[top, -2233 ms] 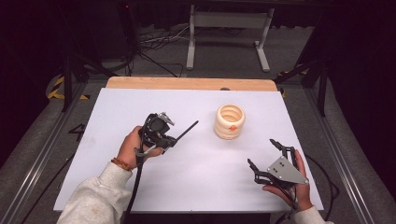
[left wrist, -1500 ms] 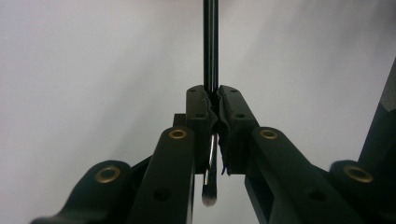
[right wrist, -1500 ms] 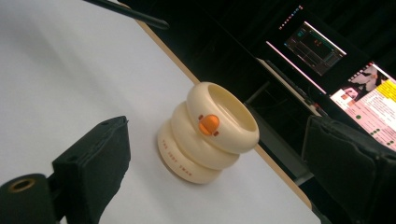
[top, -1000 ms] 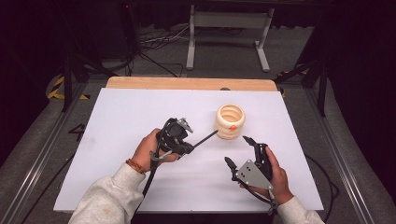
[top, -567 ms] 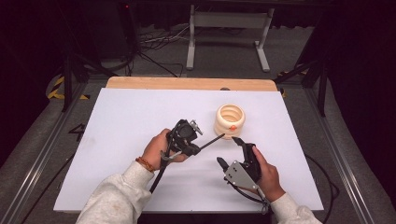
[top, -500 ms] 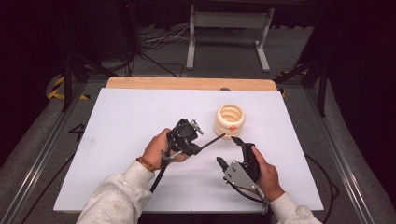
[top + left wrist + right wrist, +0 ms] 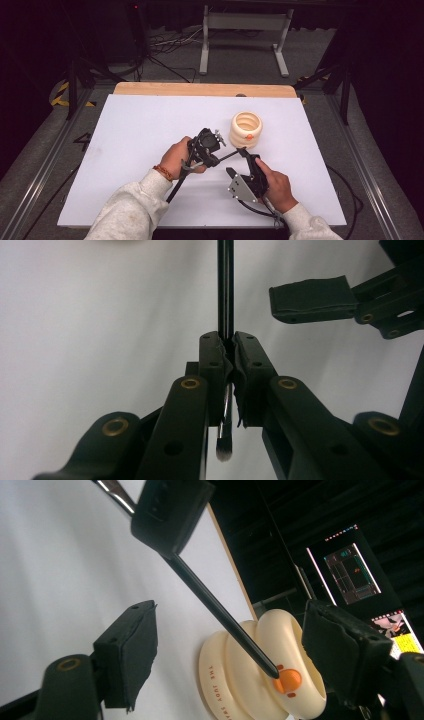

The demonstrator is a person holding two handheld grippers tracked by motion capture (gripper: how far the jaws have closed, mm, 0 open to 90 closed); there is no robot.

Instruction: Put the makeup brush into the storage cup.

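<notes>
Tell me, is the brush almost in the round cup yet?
Done: the left gripper is clamped on the makeup brush. In hand: the right gripper has its jaws either side of the handle, closing in but not touching. Left: taking the brush and setting it in the cream holder.

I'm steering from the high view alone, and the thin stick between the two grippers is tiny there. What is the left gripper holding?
Observer: A makeup brush. The left gripper is shut on its black handle, bristles on the hand's side of the jaws.
Operator: Has the right gripper got it too?
Observer: Not yet. The right gripper has just been closing; the handle lies between its pads, but they stand clear of it.
Operator: Where does the handle end?
Observer: In the right gripper view its tip lines up with an orange knob on the cream ribbed holder; I cannot tell whether it touches.
</notes>
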